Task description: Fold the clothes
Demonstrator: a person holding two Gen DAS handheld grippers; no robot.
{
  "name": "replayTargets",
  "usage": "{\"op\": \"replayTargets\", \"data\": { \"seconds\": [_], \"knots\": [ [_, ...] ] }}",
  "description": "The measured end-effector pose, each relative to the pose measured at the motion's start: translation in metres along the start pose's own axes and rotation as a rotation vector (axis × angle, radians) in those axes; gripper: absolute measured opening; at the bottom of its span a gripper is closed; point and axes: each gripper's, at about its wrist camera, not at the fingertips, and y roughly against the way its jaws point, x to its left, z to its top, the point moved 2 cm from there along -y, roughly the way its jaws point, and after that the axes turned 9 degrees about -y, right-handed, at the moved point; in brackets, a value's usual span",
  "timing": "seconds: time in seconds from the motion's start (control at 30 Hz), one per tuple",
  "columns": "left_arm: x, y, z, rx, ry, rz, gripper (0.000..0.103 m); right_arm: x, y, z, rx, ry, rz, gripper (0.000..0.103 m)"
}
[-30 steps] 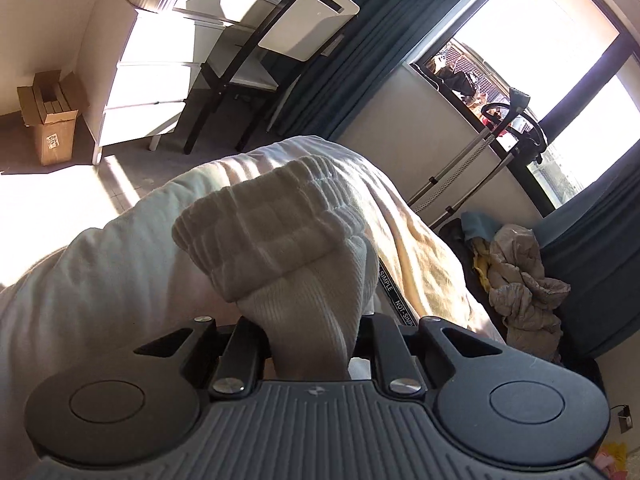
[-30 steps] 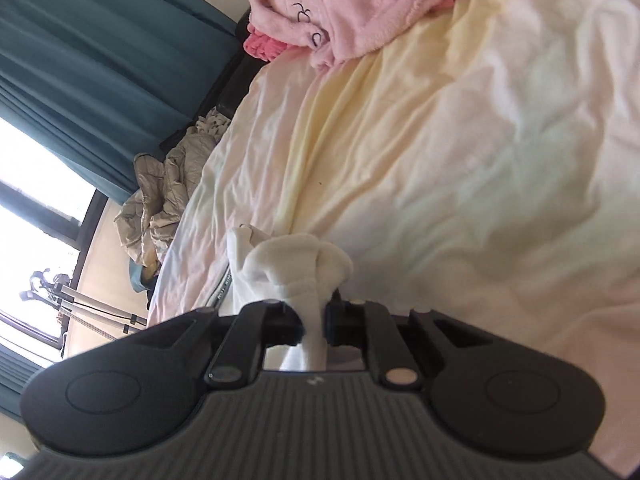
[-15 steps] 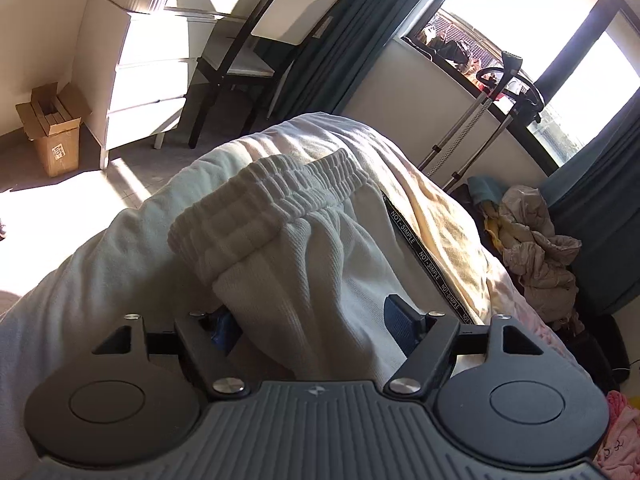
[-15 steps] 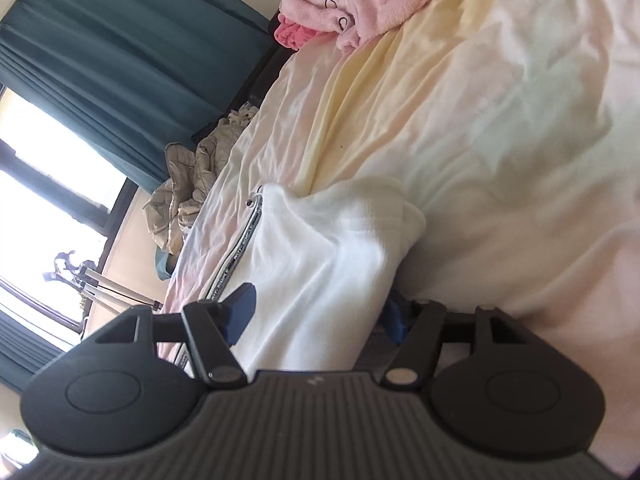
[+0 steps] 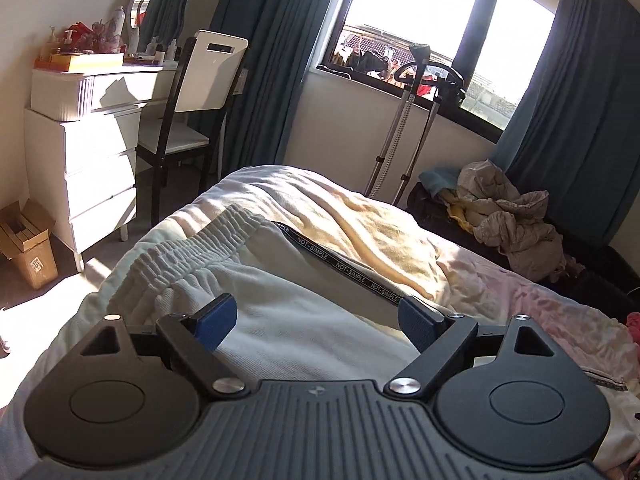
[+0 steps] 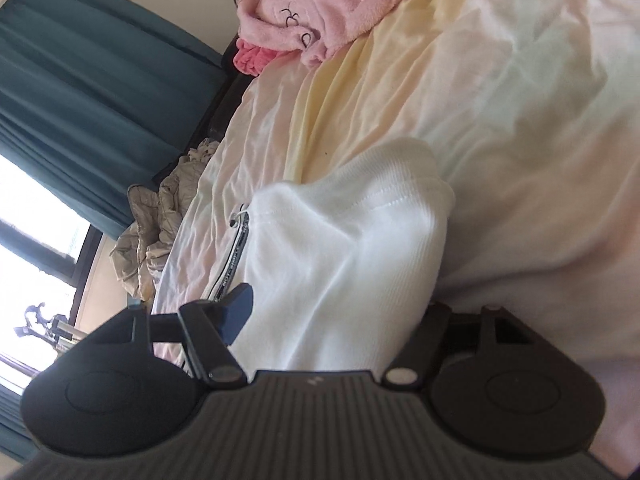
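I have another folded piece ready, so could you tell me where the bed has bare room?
Free: the bedspread between the white trousers and the pink robe. Crowded: the window-side edge, beside the clothes heap.

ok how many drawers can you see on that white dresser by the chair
4. All stacked on the white dresser: a shallow top drawer, then second, third and bottom. More may be hidden behind the chair.

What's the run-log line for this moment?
left gripper: just opened, off white trousers | right gripper: just opened, released | trousers lying on bed
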Motion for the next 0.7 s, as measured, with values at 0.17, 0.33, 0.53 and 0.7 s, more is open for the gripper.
{"op": "replayTargets", "data": {
  "seconds": [0.17, 0.33, 0.53, 0.7],
  "knots": [
    [-0.077, -0.049, -0.016, 0.068, -0.097, -0.101, 0.090, -0.004, -0.003, -0.009, -0.063, 0.089, 0.024, 0.070],
    [-0.130, -0.084, -0.050, 0.083, -0.186, -0.166, 0.090, -0.014, -0.006, -0.009, -0.087, 0.125, 0.112, 0.070],
    [-0.136, -0.103, -0.086, 0.113, -0.256, -0.138, 0.090, -0.005, -0.008, -0.006, -0.104, 0.165, 0.167, 0.063],
    [-0.133, -0.106, -0.083, 0.113, -0.280, -0.094, 0.090, 0.010, -0.005, -0.004, -0.116, 0.254, 0.213, 0.053]
  ]
}}
